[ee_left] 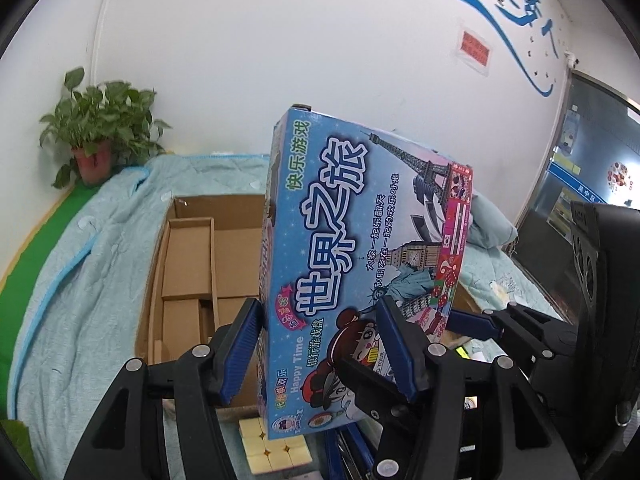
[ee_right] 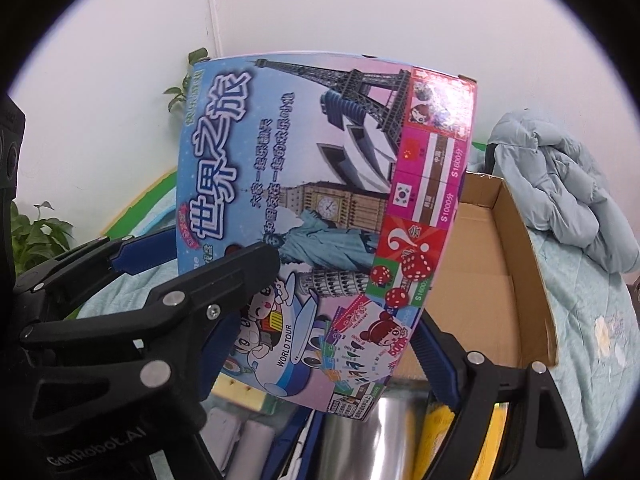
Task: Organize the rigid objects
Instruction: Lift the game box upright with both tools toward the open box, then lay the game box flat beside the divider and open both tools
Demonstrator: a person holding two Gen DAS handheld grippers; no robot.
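Observation:
A blue board-game box (ee_left: 344,248) with Eiffel Tower art is held up in the air, tilted, over an open cardboard box (ee_left: 192,264). My left gripper (ee_left: 320,356) is shut on the game box's lower end, one blue pad on each face. In the right wrist view the same game box (ee_right: 320,208) fills the middle. My right gripper (ee_right: 332,344) has its jaws on either side of the box's lower edge; the left finger (ee_right: 224,284) lies over the front face, and whether it clamps is unclear. The left gripper's pad (ee_right: 136,256) shows at left.
The cardboard box (ee_right: 516,216) sits on a light-blue quilt (ee_left: 80,264) on a bed. A potted plant (ee_left: 96,136) stands at the back left. A yellow cube puzzle (ee_left: 276,448), a shiny metal item (ee_right: 380,436) and other small objects lie below. A folded duvet (ee_right: 560,176) is at right.

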